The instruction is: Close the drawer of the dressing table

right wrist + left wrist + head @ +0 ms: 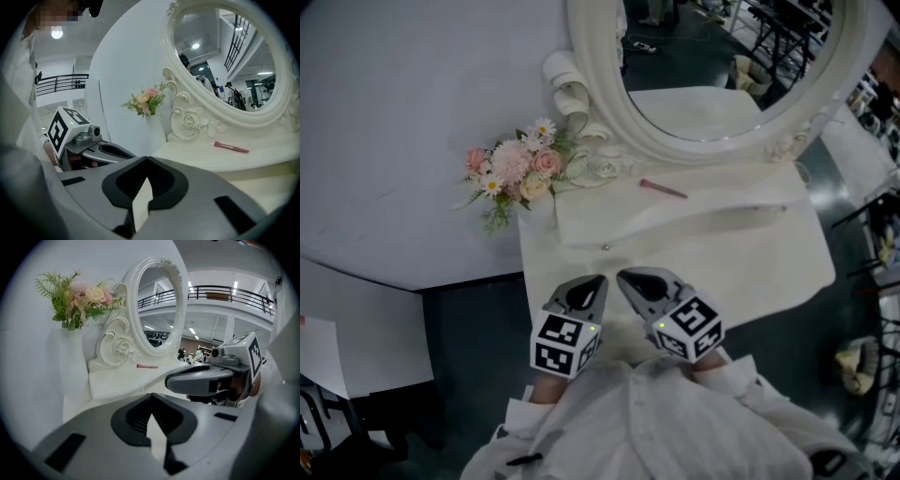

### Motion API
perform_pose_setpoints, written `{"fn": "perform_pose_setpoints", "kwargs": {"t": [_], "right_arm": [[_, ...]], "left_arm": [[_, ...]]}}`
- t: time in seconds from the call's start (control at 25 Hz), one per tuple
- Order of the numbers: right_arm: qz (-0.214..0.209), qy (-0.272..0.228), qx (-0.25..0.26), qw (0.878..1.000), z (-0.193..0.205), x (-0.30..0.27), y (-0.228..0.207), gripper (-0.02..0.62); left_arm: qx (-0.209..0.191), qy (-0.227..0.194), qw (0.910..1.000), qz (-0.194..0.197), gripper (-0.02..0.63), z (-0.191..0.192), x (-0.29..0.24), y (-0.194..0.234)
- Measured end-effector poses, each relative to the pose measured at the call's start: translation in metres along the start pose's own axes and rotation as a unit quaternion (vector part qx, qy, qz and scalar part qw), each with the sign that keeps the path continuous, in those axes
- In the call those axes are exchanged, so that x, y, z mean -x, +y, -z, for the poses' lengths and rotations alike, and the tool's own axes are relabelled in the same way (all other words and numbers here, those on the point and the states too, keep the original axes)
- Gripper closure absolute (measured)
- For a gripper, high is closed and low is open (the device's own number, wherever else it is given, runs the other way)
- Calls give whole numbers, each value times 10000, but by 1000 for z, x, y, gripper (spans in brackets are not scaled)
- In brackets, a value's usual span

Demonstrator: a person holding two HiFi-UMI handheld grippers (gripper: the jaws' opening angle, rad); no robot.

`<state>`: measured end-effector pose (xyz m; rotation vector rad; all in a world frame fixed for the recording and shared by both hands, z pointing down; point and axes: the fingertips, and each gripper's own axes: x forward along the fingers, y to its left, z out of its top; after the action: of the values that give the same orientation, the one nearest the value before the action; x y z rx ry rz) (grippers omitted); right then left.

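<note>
A white dressing table [769, 272] stands against a pale wall, straight ahead of me. At its far edge rises a large oval mirror [712, 56] in a carved white frame. Below the mirror is a raised shelf. Its near face seems to be the drawer [675, 228], with a small knob [606, 247] at its left end. I cannot tell whether it is fully in. A bunch of pink and white flowers [514, 169] sits at the far left. My left gripper [598, 281] and right gripper [626, 277] hover side by side over the near table. Both sets of jaws are pressed together and hold nothing. A slim pink stick [663, 189] lies on the shelf.
</note>
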<state>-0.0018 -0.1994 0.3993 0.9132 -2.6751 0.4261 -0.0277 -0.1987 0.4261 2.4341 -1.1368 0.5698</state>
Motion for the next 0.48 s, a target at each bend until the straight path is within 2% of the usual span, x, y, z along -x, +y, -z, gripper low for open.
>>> {"fn": "perform_pose_setpoints", "kwargs": {"t": [0.48], "right_arm": [[-44,125,-33,9999,8,1,3,588]], "left_arm": [[-25,67,9997,225,600,5,-1,-7]]}}
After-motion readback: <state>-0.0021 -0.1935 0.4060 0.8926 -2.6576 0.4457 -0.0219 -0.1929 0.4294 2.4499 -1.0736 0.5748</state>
